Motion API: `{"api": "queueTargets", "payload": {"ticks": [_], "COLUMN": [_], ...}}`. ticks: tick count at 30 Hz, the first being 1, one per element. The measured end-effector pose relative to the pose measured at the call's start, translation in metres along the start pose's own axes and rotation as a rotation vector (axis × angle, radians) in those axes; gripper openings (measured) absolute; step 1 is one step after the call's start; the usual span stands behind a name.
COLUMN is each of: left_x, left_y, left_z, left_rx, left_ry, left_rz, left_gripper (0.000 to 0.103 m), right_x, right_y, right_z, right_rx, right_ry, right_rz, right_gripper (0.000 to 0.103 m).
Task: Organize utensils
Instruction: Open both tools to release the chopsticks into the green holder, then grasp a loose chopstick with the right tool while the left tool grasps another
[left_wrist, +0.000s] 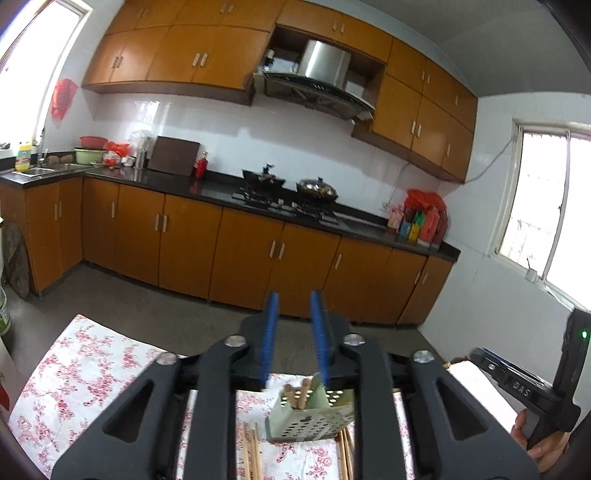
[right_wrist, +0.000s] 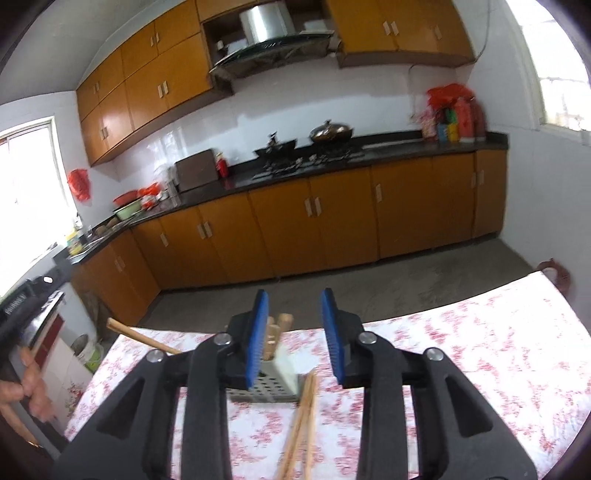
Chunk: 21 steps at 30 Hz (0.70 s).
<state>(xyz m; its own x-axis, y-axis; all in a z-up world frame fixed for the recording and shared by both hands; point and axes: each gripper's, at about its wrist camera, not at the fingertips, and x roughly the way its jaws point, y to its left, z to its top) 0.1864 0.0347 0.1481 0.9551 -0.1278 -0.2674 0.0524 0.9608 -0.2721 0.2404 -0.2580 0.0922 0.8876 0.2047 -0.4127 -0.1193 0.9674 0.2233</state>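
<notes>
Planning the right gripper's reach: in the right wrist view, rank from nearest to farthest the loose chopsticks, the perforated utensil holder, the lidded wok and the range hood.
1. Loose chopsticks, on the tablecloth below the right gripper.
2. Perforated utensil holder, just beyond.
3. Lidded wok, on the stove across the floor.
4. Range hood, high above it.

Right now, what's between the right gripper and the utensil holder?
Nothing: in the right wrist view the right gripper, open and empty, hangs over the holder, with only air between them. Loose chopsticks lie nearer on the cloth.
</notes>
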Motion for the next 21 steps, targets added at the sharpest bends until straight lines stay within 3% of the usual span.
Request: {"api": "queueTargets", "payload": {"ticks": [4, 8, 15, 21], "left_x": [-0.015, -0.02, 0.008, 0.022], "left_y": [0.016, 0.037, 0.067, 0.075], "left_z": [-0.005, -0.034, -0.114, -0.173], "left_rx": [-0.018, -0.018, 0.004, -0.01], "left_ry": [-0.011, 0.045, 0.262, 0.409], "left_rz": [0.039, 0.1, 0.141, 0.111], "left_gripper": [0.024, 0.024, 0.024, 0.024], "right_x": [-0.01, 0.004, 0.059, 0.084], "right_y": [-0.02, -0.042, -0.034, -0.006], "right_z": [-0.022, -0.065, -0.167, -0.219], "right_rx": [-0.002, 0.012, -0.002, -0.093], "right_ry": [0.004, 0.104, 0.367, 0.465], "right_rz": [-0.073, -0.103, -0.028, -0.037], "right_gripper": [0.034, 0.034, 0.033, 0.033]}}
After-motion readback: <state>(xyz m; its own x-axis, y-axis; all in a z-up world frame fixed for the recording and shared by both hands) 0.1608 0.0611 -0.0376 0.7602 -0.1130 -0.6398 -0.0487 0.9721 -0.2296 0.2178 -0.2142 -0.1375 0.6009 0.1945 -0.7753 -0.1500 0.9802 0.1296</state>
